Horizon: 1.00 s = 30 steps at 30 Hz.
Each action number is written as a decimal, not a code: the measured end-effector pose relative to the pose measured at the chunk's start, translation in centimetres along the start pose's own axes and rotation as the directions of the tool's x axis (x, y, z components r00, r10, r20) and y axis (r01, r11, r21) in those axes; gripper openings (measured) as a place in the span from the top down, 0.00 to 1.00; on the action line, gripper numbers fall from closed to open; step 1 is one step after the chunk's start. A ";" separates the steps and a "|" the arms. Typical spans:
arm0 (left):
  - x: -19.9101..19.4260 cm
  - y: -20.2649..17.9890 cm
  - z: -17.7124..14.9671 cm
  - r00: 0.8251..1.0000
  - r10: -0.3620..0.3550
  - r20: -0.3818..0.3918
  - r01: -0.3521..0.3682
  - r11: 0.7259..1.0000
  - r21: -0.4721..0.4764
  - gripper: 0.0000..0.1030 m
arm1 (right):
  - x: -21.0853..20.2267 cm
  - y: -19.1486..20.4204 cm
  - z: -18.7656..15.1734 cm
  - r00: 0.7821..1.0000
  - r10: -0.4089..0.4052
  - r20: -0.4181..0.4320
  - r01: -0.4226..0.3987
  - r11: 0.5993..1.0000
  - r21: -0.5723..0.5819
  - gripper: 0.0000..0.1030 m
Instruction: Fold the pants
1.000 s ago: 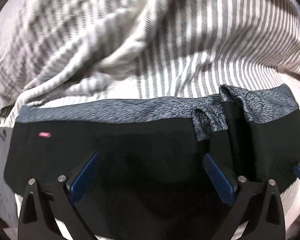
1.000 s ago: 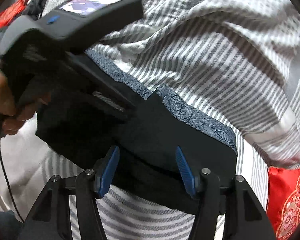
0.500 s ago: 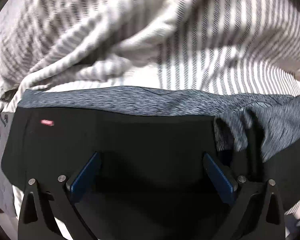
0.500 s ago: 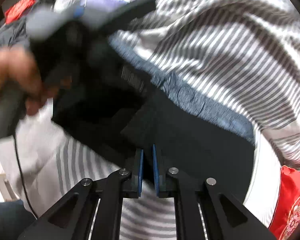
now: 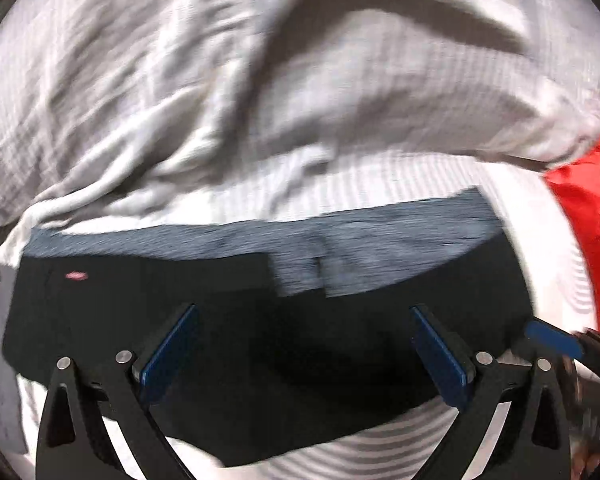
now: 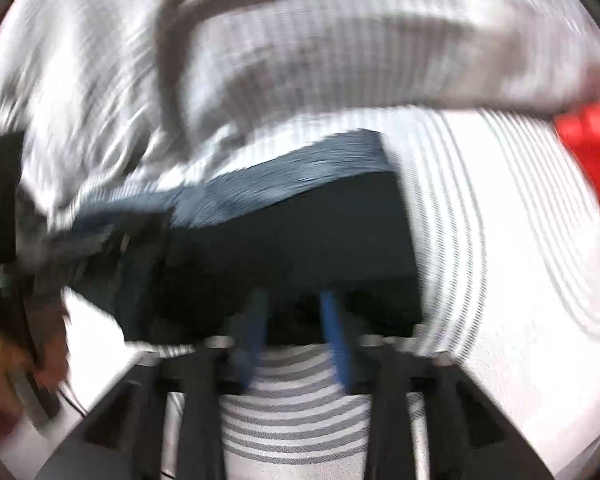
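Black pants point(image 5: 260, 320) with heathered grey waistband point(image 5: 340, 232); grey-striped white sheet point(image 6: 500, 220); red cushion point(image 5: 580, 208)

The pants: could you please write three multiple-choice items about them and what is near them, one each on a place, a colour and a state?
1. In the left wrist view, where is the red cushion relative to the pants?
A. Left of them
B. Right of them
C. On top of them

2. What colour is the waistband?
A. Grey-blue
B. Red
C. Yellow

3. How does the left gripper stand?
A. Shut on the pants
B. Shut on the cushion
C. Wide open

Key: 1 B, the cushion sits at the picture's right edge; 2 A, a grey-blue band runs along the black cloth; 3 C, its blue pads stand far apart over the pants.
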<state>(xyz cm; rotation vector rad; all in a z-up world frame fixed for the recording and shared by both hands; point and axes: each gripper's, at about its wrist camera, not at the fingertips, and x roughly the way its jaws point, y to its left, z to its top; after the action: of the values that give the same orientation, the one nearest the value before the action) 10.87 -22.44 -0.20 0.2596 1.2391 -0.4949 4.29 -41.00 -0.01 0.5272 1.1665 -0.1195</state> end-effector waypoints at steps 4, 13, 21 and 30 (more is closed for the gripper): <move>1.0 -3.8 0.2 0.999 -0.037 -0.020 0.037 0.999 0.019 0.00 | -0.4 -2.9 2.0 1.000 0.001 0.017 -0.003 0.995 0.101 0.84; 7.4 -0.1 -2.6 0.986 -0.049 -0.161 0.024 0.988 -0.151 0.00 | 3.8 -4.3 1.3 0.995 0.070 -0.069 -0.059 0.986 0.153 0.85; 8.3 0.2 -2.2 0.980 -0.107 -0.170 0.074 0.979 -0.189 0.00 | 4.1 -4.6 1.3 0.992 0.098 -0.085 -0.086 0.987 0.132 0.85; 9.0 0.1 -2.0 0.973 -0.106 -0.203 0.054 0.968 -0.244 0.00 | 4.6 -4.7 1.7 0.989 0.114 -0.099 -0.105 0.991 0.084 0.85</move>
<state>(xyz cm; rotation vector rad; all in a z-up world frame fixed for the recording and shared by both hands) 11.41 -23.46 -9.38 0.0602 1.5112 -0.3901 5.94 -45.04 -5.21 0.6724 1.2350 -0.0438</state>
